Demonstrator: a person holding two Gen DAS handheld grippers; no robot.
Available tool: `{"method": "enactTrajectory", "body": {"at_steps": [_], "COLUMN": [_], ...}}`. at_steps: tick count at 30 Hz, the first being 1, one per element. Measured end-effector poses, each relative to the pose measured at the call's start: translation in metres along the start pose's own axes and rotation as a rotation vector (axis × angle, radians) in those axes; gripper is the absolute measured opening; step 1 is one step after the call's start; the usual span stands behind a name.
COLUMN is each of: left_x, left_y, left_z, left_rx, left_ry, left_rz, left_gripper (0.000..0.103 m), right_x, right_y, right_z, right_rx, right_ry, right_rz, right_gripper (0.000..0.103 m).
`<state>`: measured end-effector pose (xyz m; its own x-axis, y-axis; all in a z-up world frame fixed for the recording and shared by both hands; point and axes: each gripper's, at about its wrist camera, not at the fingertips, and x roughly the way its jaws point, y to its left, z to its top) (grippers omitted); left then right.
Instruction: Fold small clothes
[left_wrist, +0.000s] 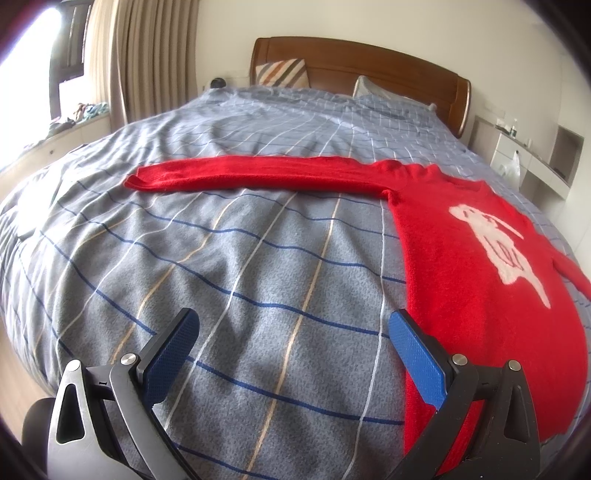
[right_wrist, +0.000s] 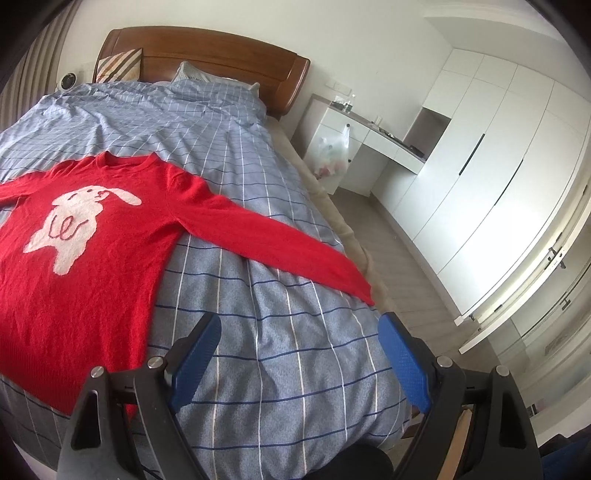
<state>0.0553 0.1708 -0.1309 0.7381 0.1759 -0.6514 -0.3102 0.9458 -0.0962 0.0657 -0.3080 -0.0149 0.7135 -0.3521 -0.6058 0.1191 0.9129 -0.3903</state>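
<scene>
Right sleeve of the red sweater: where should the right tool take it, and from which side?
Take the right sleeve at its cuff, coming from the foot of the bed. It lies flat and straight, its cuff nearest the open right tool.
</scene>
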Motion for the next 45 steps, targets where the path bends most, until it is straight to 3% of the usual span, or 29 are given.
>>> {"method": "enactTrajectory", "body": {"at_steps": [2, 3, 5, 8, 11, 13, 16, 19, 22, 26, 27, 28, 30, 33, 37, 42, 45], "left_x": [0.0, 0.0, 0.0, -0.001, 0.0, 0.002, 0.003, 0.006, 0.008, 0.008, 0.008, 0.009, 0.009, 0.007, 0.006, 0.005, 0.006], "left_y": [0.001, 0.001, 0.003, 0.005, 0.005, 0.003, 0.0, -0.003, -0.006, -0.007, -0.007, -0.007, -0.006, -0.004, 0.0, 0.005, 0.011], "left_z": [0.0, 0.0, 0.0, -0.001, -0.001, -0.002, -0.004, -0.005, -0.006, -0.007, -0.007, -0.007, -0.007, -0.005, 0.0, 0.005, 0.005], "left_rx": [0.0, -0.002, -0.005, -0.015, -0.016, -0.007, 0.01, 0.027, 0.041, 0.047, 0.046, 0.045, 0.041, 0.025, -0.006, -0.03, -0.052], "left_ry": [-0.004, -0.004, -0.003, -0.005, -0.001, 0.003, 0.009, 0.018, 0.024, 0.027, 0.03, 0.032, 0.032, 0.026, 0.018, 0.013, 0.018], "left_rz": [0.0, 0.001, 0.004, 0.011, 0.018, 0.025, 0.033, 0.041, 0.05, 0.057, 0.057, 0.057, 0.056, 0.045, 0.012, -0.005, -0.005], "left_gripper": [0.102, 0.103, 0.103, 0.103, 0.102, 0.102, 0.102, 0.103, 0.102, 0.102, 0.102, 0.102, 0.102, 0.102, 0.102, 0.102, 0.102], "right_x": [0.014, 0.031, 0.062, 0.115, 0.181, 0.208, 0.235, 0.262, 0.276, 0.286, 0.29, 0.294, 0.292, 0.27, 0.213, 0.149, 0.13], "right_y": [-0.003, -0.009, -0.033, -0.109, -0.175, -0.193, -0.21, -0.215, -0.216, -0.215, -0.213, -0.212, -0.214, -0.213, -0.169, -0.041, 0.047], "right_z": [-0.007, -0.014, -0.022, -0.035, -0.062, -0.077, -0.087, -0.087, -0.081, -0.069, -0.067, -0.065, -0.06, -0.022, 0.086, 0.195, 0.22], "right_rx": [0.017, 0.044, 0.156, 0.559, 1.026, 1.192, 1.341, 1.45, 1.483, 1.458, 1.437, 1.421, 1.371, 1.232, 0.906, 0.535, 0.373], "right_ry": [-0.002, 0.014, 0.038, 0.014, 0.071, 0.104, 0.111, 0.145, 0.165, 0.162, 0.174, 0.192, 0.215, 0.14, -0.005, -0.072, -0.053], "right_rz": [0.177, 0.307, 0.419, 0.56, 0.685, 0.682, 0.684, 0.69, 0.629, 0.586, 0.583, 0.571, 0.524, 0.512, 0.589, 0.783, 0.864], "right_gripper": [0.088, 0.088, 0.086, 0.086, 0.087, 0.082, 0.07, 0.067, 0.062, 0.058, 0.048, 0.03, 0.008, 0.007, 0.007, 0.007, 0.007]}}
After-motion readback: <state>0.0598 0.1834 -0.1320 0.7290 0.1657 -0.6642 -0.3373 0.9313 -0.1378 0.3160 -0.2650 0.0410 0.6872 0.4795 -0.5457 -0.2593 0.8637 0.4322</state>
